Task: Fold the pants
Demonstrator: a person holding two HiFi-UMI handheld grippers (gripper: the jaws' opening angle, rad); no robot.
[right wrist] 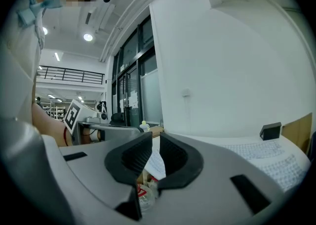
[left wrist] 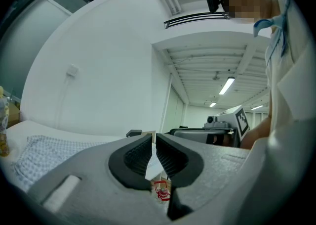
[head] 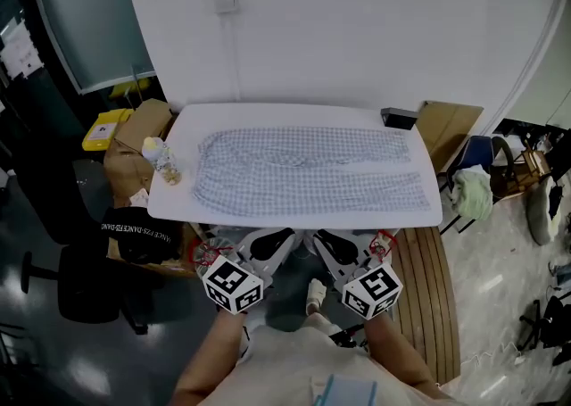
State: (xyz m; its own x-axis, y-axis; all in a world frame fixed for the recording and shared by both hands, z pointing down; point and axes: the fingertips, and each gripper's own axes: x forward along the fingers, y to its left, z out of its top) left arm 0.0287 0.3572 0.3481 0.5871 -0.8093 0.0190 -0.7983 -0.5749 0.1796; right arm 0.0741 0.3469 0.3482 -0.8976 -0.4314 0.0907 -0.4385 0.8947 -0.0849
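Below a bare white wall, the white tabletop is nearly covered by the checked pants, spread flat with narrow bare margins, while a black bag to its left bears white lettering too small to read, and off the near edge the left claw is closed and empty and the right claw slightly parted and empty.

- Head view: soft, even light. The white table and wall are bright, and the floor at the left is dim.
- The check pattern on the pants is sharp.
- Gripper views: strong fisheye bending, dark corners, glaring ceiling lamps, and near parts slightly soft.
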